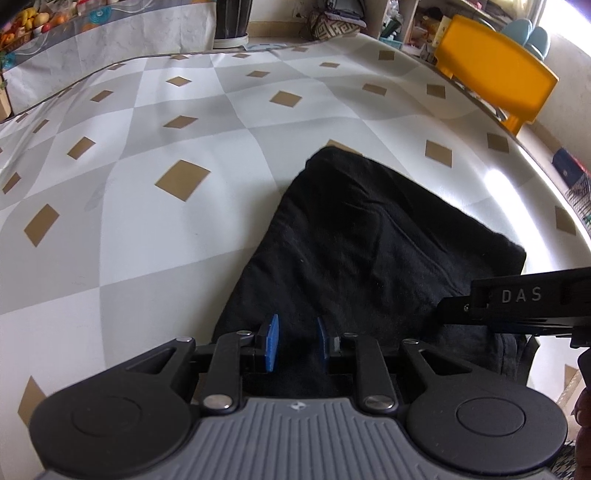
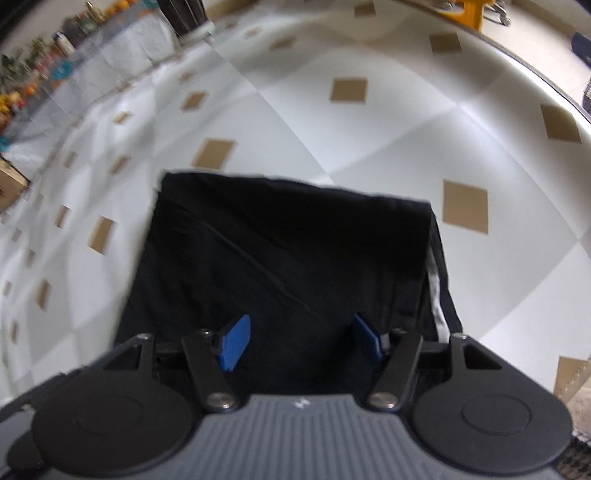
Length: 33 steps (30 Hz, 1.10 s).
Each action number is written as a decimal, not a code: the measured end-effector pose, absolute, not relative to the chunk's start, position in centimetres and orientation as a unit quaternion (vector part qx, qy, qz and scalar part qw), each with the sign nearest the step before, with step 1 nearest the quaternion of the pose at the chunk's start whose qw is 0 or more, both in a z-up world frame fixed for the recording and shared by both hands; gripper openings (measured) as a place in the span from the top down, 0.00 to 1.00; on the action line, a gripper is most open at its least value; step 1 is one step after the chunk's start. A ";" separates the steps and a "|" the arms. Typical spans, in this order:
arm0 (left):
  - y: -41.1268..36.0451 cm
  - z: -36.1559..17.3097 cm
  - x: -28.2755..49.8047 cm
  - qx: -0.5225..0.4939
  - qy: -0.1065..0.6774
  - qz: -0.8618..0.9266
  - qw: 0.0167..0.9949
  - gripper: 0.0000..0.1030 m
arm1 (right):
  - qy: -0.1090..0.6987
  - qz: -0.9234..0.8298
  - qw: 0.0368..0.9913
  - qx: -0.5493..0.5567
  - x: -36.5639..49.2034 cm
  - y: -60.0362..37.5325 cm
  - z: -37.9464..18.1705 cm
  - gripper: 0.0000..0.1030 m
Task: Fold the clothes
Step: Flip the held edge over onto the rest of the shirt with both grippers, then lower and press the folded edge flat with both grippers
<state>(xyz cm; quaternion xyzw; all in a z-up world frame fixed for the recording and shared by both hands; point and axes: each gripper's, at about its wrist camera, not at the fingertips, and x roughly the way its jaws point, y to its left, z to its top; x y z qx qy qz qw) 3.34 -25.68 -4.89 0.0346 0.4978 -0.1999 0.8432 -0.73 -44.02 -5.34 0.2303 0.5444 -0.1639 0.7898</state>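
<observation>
A black garment [image 1: 373, 258] lies folded into a flat block on the checkered tablecloth [image 1: 147, 147]. My left gripper [image 1: 297, 343] hovers over its near edge, blue pads apart, nothing between them. The body of the right gripper [image 1: 524, 302] juts in from the right, above the cloth's right side. In the right wrist view the same black garment [image 2: 288, 258] fills the centre, with a thin white strip along its right fold. My right gripper [image 2: 301, 341] stands open wide over the near edge, holding nothing.
The round table's edge [image 1: 532, 162] curves along the right. A yellow chair [image 1: 495, 77] stands behind it. A dark pot [image 1: 232, 22] sits at the far edge, and cluttered shelves and fruit line the background. The tablecloth [image 2: 369, 140] stretches bare beyond the garment.
</observation>
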 end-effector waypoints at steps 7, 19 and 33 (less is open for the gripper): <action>-27.2 -5.5 4.0 0.047 0.493 -0.207 0.844 0.77 | 0.536 -0.183 0.788 0.241 -0.5 -44.6 -5.9 0.37; -31.1 -5.8 5.0 0.055 0.480 -0.229 0.845 0.74 | 0.509 -0.251 0.783 0.255 -0.2 -47.3 -6.6 0.37; -36.1 -6.1 6.3 0.055 0.471 -0.262 0.841 0.70 | 0.471 -0.332 0.777 0.253 1.1 -51.0 -7.9 0.33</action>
